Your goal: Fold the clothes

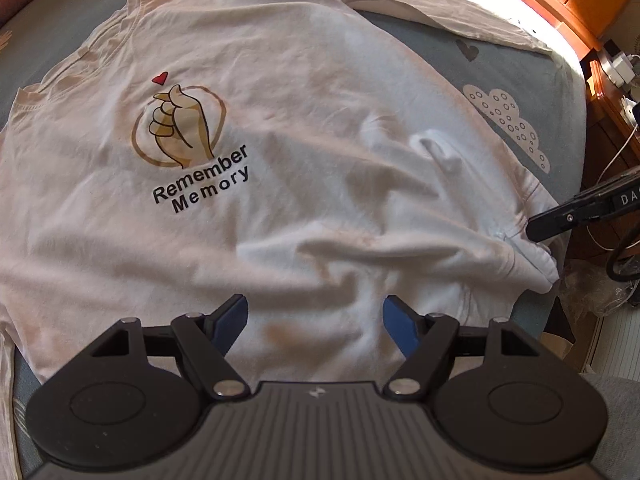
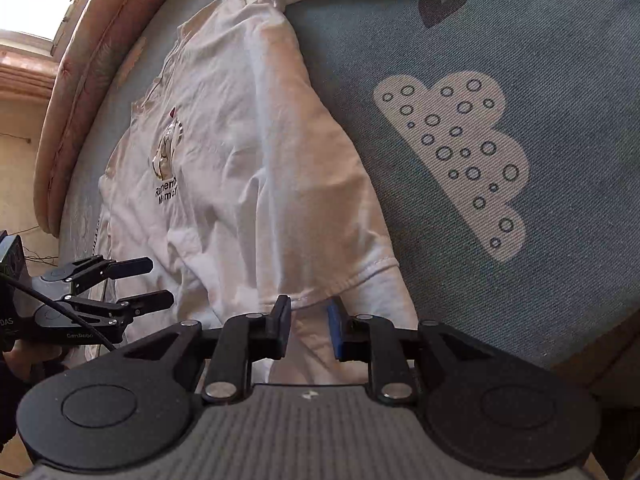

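Observation:
A white T-shirt [image 1: 304, 128] with a finger-heart print and the words "Remember Memory" lies spread on the bed, wrinkled near its hem. It also shows in the right wrist view [image 2: 248, 168]. My left gripper [image 1: 314, 320] is open, just above the shirt's hem, holding nothing; it shows in the right wrist view [image 2: 160, 284] at the left. My right gripper [image 2: 309, 316] is partly open with the shirt's hem corner [image 2: 360, 276] between its fingers. In the left wrist view one right finger [image 1: 560, 222] touches that corner.
The bed has a blue-grey sheet [image 2: 520, 60] with cloud and heart prints. A wooden nightstand [image 1: 600, 92] with plugs and cables stands beside the bed. A floral headboard cushion [image 2: 92, 80] runs along the far side.

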`<act>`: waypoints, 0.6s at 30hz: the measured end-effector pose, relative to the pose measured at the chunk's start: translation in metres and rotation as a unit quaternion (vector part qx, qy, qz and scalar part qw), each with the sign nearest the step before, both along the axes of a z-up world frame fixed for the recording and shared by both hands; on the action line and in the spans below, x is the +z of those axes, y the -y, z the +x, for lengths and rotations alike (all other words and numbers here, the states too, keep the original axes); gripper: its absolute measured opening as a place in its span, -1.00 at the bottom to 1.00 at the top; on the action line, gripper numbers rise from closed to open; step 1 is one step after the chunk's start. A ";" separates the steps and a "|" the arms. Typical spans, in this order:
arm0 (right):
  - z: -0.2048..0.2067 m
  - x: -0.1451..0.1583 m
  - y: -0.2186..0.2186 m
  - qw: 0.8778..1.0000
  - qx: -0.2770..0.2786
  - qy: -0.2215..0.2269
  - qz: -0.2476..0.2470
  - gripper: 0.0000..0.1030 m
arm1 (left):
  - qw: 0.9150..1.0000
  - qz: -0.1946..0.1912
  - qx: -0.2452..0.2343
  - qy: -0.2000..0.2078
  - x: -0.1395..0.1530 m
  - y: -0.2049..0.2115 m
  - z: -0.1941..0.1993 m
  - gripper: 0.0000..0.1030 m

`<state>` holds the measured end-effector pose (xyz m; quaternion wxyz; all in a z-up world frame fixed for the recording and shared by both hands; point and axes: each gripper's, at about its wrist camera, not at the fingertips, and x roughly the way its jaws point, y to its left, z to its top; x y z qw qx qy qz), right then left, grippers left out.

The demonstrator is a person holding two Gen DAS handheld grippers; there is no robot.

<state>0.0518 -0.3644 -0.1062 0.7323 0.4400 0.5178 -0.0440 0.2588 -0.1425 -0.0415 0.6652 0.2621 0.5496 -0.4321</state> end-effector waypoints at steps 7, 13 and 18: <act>-0.022 0.010 0.000 0.999 -0.035 0.032 0.013 -0.33 | 0.999 0.007 -0.040 0.003 0.000 0.014 -0.002 0.44; -0.063 0.024 0.037 0.990 -0.131 0.058 -0.008 -0.20 | 0.998 0.013 -0.065 0.001 -0.005 0.021 -0.008 0.44; -0.083 -0.018 0.052 0.980 -0.188 0.038 0.053 -0.09 | 0.997 0.017 -0.077 0.002 -0.007 0.025 -0.010 0.44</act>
